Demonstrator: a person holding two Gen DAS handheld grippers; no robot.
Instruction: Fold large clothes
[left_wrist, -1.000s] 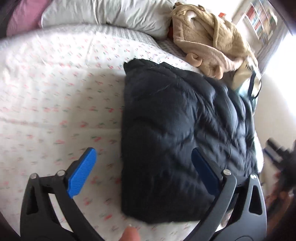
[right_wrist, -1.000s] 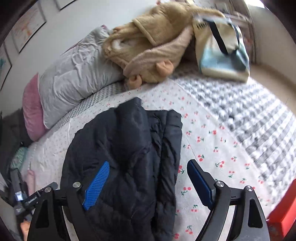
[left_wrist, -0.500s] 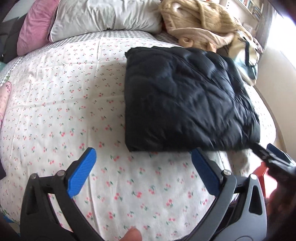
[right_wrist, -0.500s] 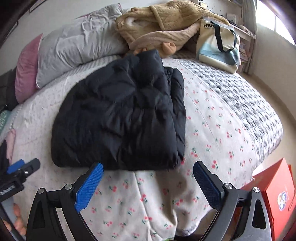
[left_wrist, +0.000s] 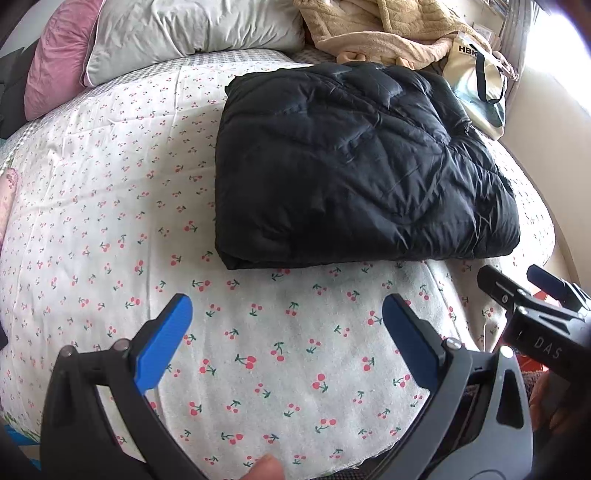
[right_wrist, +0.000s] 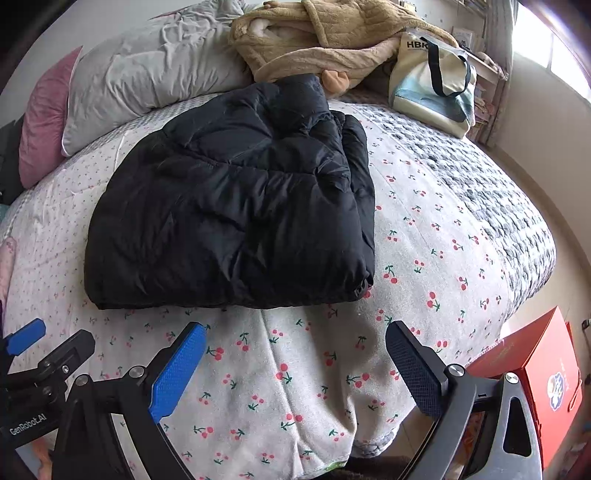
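Jacket (right_wrist: 236, 206) folded | bag (right_wrist: 432, 81) "HBK" | left hand-held gripper (left_wrist: 284, 347), right hand-held gripper (right_wrist: 295, 369) spread, empty

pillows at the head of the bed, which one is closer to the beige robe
The grey pillow: its end lies right beside the beige robe. The pink pillow sits on the grey one's far side, away from it.

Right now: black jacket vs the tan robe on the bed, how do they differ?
The black jacket is folded into a compact rectangle; the tan robe lies in a loose heap. The black jacket is smooth, shiny and quilted; the tan robe is fuzzy fleece. The black jacket lies mid-bed on the cherry-print sheet; the tan robe sits at the head, beside the grey pillow. Neither is touched by a gripper.
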